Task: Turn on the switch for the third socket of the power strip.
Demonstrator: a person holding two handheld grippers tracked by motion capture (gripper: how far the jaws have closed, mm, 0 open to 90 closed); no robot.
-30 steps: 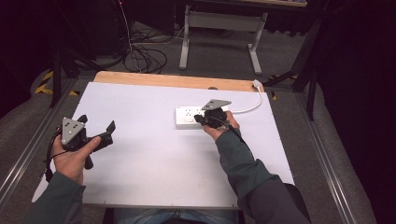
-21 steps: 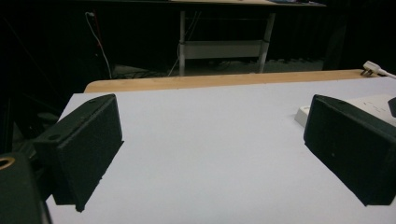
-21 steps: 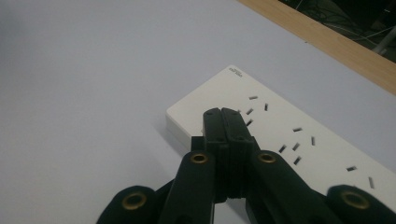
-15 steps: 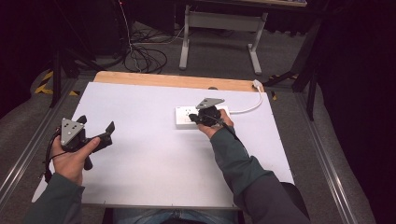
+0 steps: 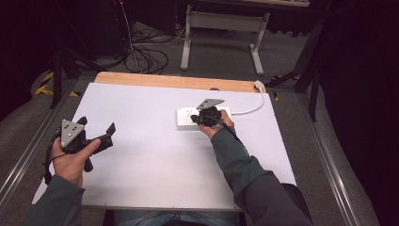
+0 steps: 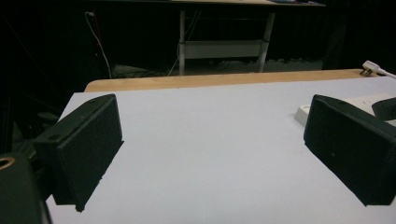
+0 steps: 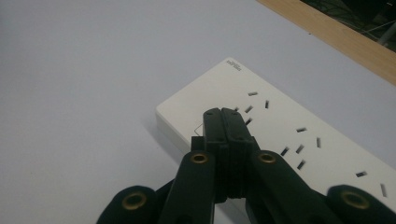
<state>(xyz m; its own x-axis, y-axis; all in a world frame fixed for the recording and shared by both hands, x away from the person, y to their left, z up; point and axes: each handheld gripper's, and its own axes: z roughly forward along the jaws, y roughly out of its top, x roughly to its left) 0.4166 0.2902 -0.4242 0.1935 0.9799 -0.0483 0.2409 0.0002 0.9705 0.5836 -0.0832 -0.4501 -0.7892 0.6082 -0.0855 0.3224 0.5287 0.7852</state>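
A white power strip (image 5: 185, 116) lies flat on the white table top (image 5: 155, 155), right of the middle, with its cable (image 5: 249, 109) running to the back right. My right gripper (image 5: 200, 118) is shut, its jaws pressed together with nothing between them. In the right gripper view its tips (image 7: 223, 113) rest on the top face of the power strip (image 7: 285, 116) near one end, beside a small square outline and several slots. My left gripper (image 5: 96, 126) hangs open over the table's left side, holding nothing. The left gripper (image 6: 215, 154) faces bare table, with the power strip (image 6: 369, 100) behind its right jaw.
The cable ends in a white plug (image 5: 258, 84) at the back right corner, also seen as the plug (image 6: 371, 66). A wooden strip (image 5: 179, 82) runs along the table's far edge. Beyond it stand a metal frame (image 5: 221, 21) and floor cables (image 5: 146, 54).
My right gripper has edged slightly left along the power strip, still shut. The left gripper has hardly moved.
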